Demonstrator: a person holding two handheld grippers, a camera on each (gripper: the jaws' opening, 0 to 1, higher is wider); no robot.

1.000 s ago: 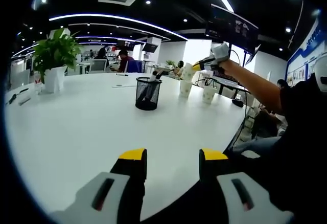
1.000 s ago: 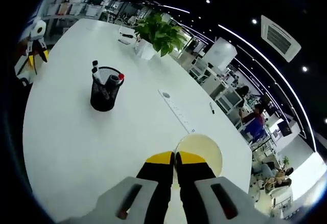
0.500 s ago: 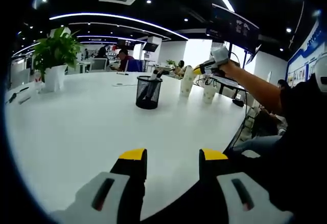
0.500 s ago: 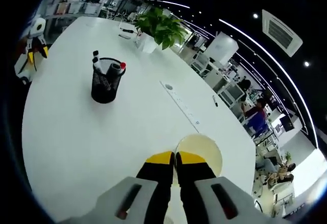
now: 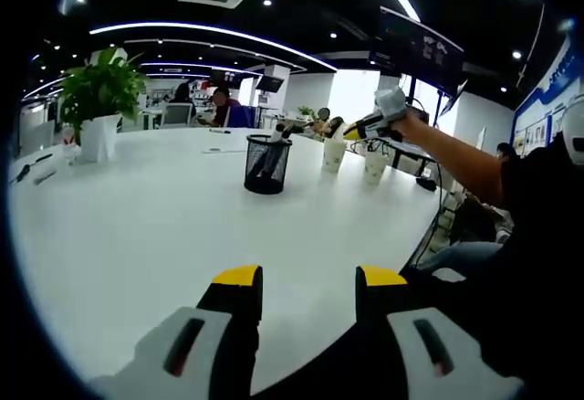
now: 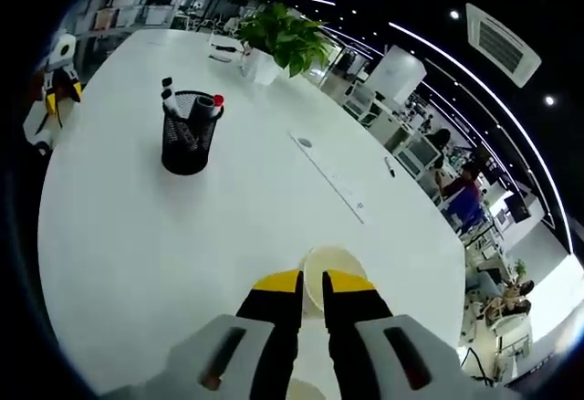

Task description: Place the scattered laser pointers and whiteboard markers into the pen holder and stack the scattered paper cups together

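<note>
The right gripper [image 6: 310, 283] is hanging over a stack of cups [image 6: 330, 268] on the white tabletop [image 6: 137, 236], its fingers [image 6: 276, 283] a narrow gap apart with the cup rim between them, so the grip looks as if it is just letting go. In the left gripper view the same stack [image 5: 334, 152] is standing just beside another cup [image 5: 374, 164], with the pen holder [image 5: 265, 164] near them. To finish this step well, the fingers should open fully and lift straight up along the stack's axis, so the rim is not dragged sideways and the light cups are not tipped. The pen holder [image 6: 189, 132] is already holding markers. The left gripper [image 5: 301, 281] is waiting low over bare tabletop, fingers wide apart and empty.
</note>
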